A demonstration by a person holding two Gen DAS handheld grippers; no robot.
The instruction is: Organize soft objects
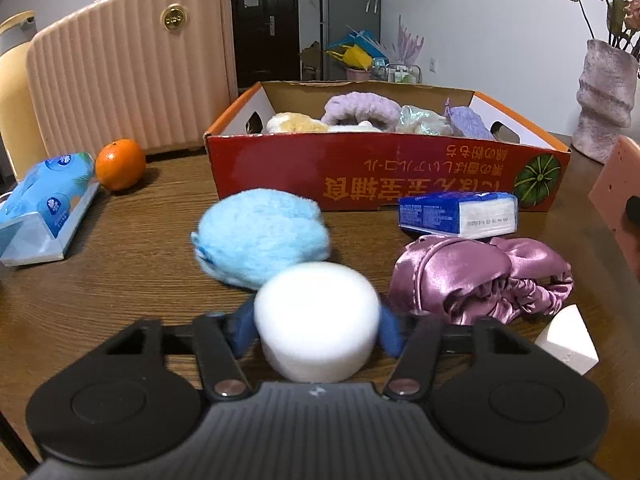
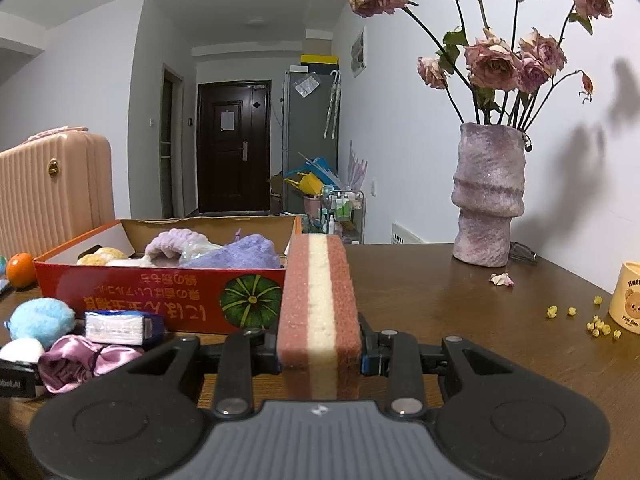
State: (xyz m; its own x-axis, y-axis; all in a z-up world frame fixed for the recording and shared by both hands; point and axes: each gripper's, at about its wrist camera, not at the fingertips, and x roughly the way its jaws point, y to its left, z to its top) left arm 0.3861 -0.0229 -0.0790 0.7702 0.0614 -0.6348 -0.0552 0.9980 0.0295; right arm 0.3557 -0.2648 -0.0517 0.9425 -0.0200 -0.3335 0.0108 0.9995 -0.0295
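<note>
My left gripper [image 1: 317, 332] is shut on a round white sponge [image 1: 317, 320], held just above the table. A fluffy blue puff [image 1: 260, 236] lies right behind it, and a purple satin scrunchie [image 1: 480, 280] lies to its right. My right gripper [image 2: 320, 354] is shut on a pink-and-cream striped sponge block [image 2: 318, 312], held upright beside the box's right end. The red cardboard box [image 1: 360, 176] holds several soft items, among them a lilac headband [image 1: 360, 108]. The box [image 2: 160, 300] also shows in the right wrist view.
A tissue pack [image 1: 460, 214] lies before the box and a white wedge sponge [image 1: 568, 340] at the right. An orange [image 1: 120, 164], a blue wipes pack [image 1: 44, 208] and a pink suitcase [image 1: 132, 72] stand left. A vase with roses [image 2: 488, 196] and a bear cup [image 2: 626, 300] stand right.
</note>
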